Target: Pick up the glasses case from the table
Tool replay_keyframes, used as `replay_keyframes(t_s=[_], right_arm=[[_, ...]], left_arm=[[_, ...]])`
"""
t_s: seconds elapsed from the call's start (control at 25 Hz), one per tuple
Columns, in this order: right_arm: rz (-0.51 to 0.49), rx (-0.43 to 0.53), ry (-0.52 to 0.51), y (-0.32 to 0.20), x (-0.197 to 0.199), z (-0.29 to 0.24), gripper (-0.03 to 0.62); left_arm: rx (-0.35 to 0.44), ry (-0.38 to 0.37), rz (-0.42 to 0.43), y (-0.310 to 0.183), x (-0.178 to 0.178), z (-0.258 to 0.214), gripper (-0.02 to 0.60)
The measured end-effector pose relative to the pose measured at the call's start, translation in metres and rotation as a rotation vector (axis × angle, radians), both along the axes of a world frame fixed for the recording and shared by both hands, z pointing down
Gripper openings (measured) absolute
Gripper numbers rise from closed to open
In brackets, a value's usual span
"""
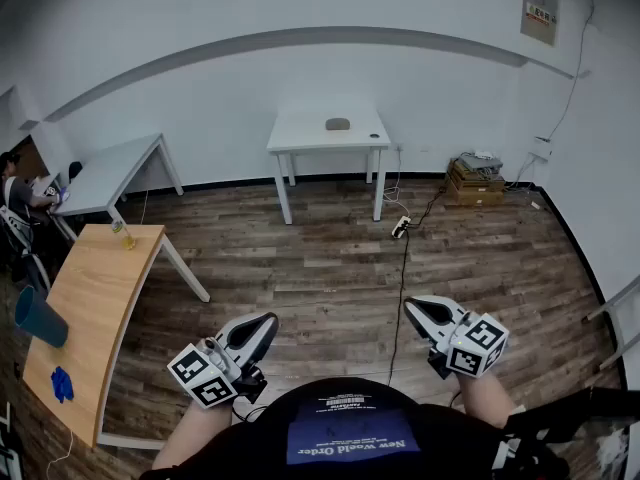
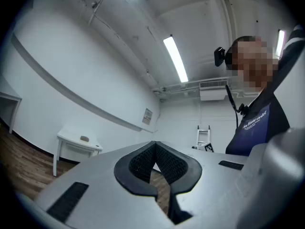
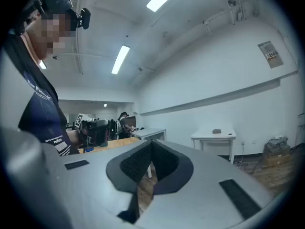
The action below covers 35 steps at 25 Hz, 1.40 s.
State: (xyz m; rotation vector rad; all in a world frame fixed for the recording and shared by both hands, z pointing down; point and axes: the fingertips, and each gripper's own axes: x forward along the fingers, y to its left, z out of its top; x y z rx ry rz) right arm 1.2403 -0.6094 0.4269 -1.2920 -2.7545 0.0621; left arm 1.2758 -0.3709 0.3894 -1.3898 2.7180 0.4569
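Note:
The glasses case (image 1: 338, 124) is a small grey oval lying on a white table (image 1: 300, 138) against the far wall, well across the room from me. It also shows in the left gripper view as the case (image 2: 84, 138) and in the right gripper view as the case (image 3: 217, 131). My left gripper (image 1: 260, 328) and right gripper (image 1: 420, 310) are held low in front of my body, far from the table. Both are shut with nothing between the jaws, as the left gripper (image 2: 154, 145) and right gripper (image 3: 151, 144) show in their own views.
A wooden table (image 1: 95, 298) at the left carries a blue cup (image 1: 38, 317) and a small yellow bottle (image 1: 125, 235). Behind it stands a white desk (image 1: 110, 173) with a seated person (image 1: 15, 193). A power strip with cable (image 1: 401, 226) lies on the wood floor; boxes (image 1: 473, 180) sit back right.

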Motion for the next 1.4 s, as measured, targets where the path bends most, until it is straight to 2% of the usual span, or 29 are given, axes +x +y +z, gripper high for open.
replay_keyframes(t_s=[0.76, 1.4], right_arm=[[-0.013, -0.003, 0.001, 0.004, 0.003, 0.0, 0.002], [-0.056, -0.041, 0.023, -0.026, -0.015, 0.004, 0.002]], left_arm=[[0.016, -0.004, -0.01, 0.002, 0.006, -0.002, -0.003], [0.007, 0.014, -0.033, -0.031, -0.01, 0.0, -0.003]])
